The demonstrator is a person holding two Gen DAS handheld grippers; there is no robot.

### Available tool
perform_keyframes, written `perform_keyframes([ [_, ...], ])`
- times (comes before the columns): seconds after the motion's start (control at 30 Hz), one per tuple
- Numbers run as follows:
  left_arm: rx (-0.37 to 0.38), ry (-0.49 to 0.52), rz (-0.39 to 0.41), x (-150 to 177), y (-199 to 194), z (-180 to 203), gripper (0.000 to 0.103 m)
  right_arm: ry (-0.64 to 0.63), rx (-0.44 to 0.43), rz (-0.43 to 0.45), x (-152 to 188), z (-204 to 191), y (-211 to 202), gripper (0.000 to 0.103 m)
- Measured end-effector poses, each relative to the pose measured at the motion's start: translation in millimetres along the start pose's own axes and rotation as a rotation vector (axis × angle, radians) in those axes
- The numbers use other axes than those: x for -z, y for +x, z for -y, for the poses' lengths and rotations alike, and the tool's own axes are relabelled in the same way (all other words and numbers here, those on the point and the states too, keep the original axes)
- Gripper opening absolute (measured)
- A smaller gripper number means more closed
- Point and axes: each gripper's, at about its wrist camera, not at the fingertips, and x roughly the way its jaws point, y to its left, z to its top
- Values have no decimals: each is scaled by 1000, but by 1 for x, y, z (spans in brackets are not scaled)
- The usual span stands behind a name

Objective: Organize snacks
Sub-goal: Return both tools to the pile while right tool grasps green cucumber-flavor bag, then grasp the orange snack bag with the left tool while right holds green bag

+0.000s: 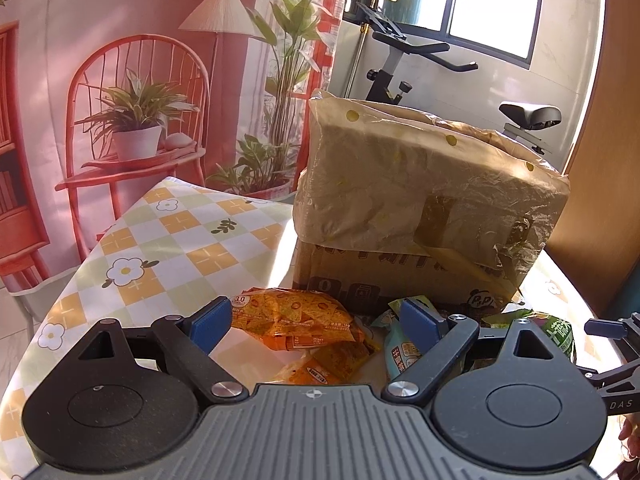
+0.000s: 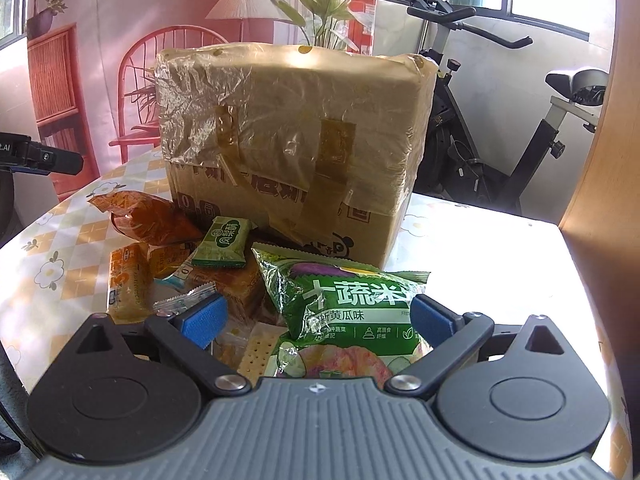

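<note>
A heap of snack packets lies on the table in front of a cardboard box lined with a yellowish plastic bag. My left gripper is open above an orange cracker bag, with small orange packets below it and a teal packet by the right finger. My right gripper is open around a large green rice-cracker bag. A small green packet, an orange bag and orange packets lie to its left.
The table has a checked flower tablecloth. An exercise bike stands behind the table. A wooden panel rises at the right. A printed backdrop hangs at the back left.
</note>
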Motion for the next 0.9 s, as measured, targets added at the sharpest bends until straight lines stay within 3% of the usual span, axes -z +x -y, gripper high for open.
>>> perform_keyframes([
  [0.17, -11, 5, -14, 6, 7, -3, 92, -1, 43, -69, -1, 12, 26, 101],
  [0.33, -11, 25, -31, 10, 17, -9, 92, 121, 22, -158, 3, 30, 54, 101],
  [0.4, -14, 19, -35, 8, 22, -15, 92, 127, 20, -148, 4, 31, 55, 99],
  [0.5, -36, -6, -42, 1, 33, -25, 92, 106, 0, -136, 5, 26, 52, 81],
  [0.67, -65, -46, -51, -17, 60, -32, 92, 83, 17, -127, 7, 21, 52, 79],
  [0.9, -55, 7, -92, -25, 106, -31, 92, 73, 21, -134, 6, 18, 55, 79],
])
